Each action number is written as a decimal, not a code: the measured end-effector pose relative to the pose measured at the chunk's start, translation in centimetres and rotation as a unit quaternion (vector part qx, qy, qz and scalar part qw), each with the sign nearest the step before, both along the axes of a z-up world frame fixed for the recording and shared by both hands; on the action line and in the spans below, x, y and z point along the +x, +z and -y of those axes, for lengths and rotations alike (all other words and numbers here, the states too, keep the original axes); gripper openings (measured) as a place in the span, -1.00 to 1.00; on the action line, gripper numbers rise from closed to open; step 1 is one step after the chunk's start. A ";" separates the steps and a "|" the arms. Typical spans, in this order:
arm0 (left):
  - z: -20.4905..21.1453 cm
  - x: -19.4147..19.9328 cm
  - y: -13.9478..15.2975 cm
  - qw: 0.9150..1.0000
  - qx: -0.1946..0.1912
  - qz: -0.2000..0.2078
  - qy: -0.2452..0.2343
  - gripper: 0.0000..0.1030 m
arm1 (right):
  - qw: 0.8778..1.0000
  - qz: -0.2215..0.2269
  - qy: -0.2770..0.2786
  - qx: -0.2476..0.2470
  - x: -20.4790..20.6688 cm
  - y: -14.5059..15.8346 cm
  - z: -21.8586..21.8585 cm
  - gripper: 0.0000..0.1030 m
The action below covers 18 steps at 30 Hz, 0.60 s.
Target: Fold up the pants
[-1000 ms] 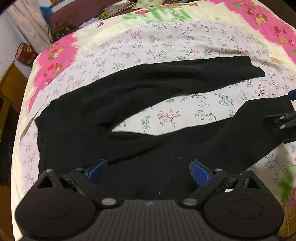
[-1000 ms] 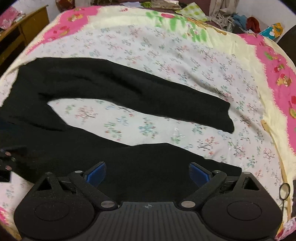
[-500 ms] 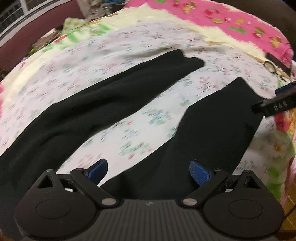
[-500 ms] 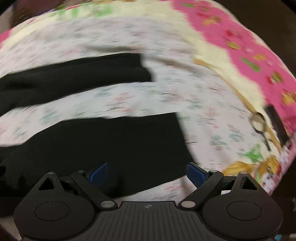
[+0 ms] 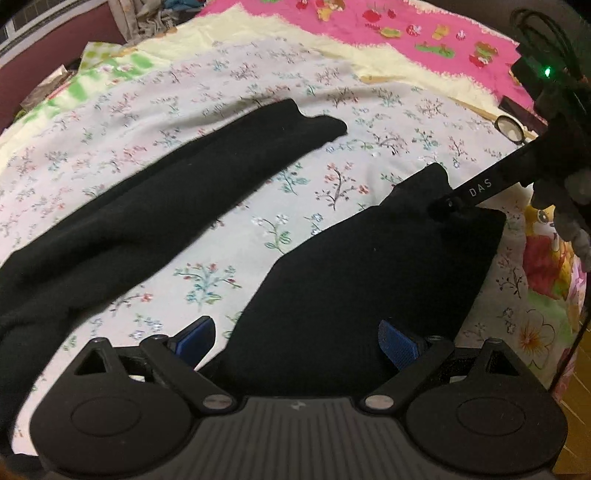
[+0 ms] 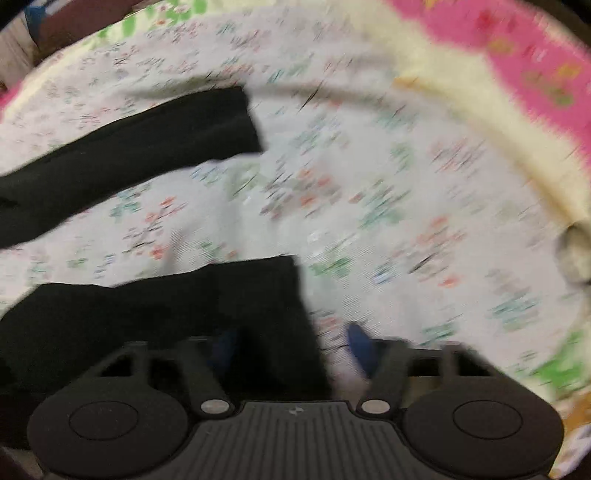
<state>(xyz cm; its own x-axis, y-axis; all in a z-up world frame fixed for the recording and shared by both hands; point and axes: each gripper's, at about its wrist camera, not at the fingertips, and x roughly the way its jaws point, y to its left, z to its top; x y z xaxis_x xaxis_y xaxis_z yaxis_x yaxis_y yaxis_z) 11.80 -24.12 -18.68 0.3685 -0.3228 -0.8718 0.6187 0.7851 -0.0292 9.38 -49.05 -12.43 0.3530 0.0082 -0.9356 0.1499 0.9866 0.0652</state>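
Black pants (image 5: pixel 351 280) lie flat on a floral bedsheet (image 5: pixel 303 206), the two legs spread apart. The far leg (image 5: pixel 207 177) runs up to the right. My left gripper (image 5: pixel 297 338) is open, its blue pads over the near leg's edge. The right gripper shows in the left wrist view, its black finger (image 5: pixel 476 192) reaching onto the near leg's hem. In the blurred right wrist view my right gripper (image 6: pixel 291 345) is open over the hem corner of the near leg (image 6: pixel 207 306); the far leg's hem (image 6: pixel 207 129) lies beyond.
The sheet has a pink and yellow border (image 5: pixel 406 40) at the far right. Glasses (image 5: pixel 509 127) lie near the bed's right edge. Clutter (image 5: pixel 147 14) sits at the back. The wooden floor (image 5: pixel 580 369) shows at the right.
Both grippers have swung right along the near leg to its hem end. The right gripper's finger now rests on the hem. The right wrist view is motion-blurred.
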 end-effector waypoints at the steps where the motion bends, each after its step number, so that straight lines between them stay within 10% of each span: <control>1: 0.2 0.1 -0.2 1.000 0.001 -0.005 -0.001 1.00 | 1.000 -0.003 0.002 0.016 0.0 -0.2 0.1 -0.55; 15: 1.6 0.5 -1.1 1.000 0.008 -0.012 -0.002 1.00 | 0.994 -0.006 0.041 0.101 0.3 -1.4 3.4 -0.46; 18: 2.1 0.4 -1.2 1.000 0.009 -0.014 -0.006 1.00 | 0.994 -0.013 0.043 0.103 0.3 -0.6 2.4 -1.00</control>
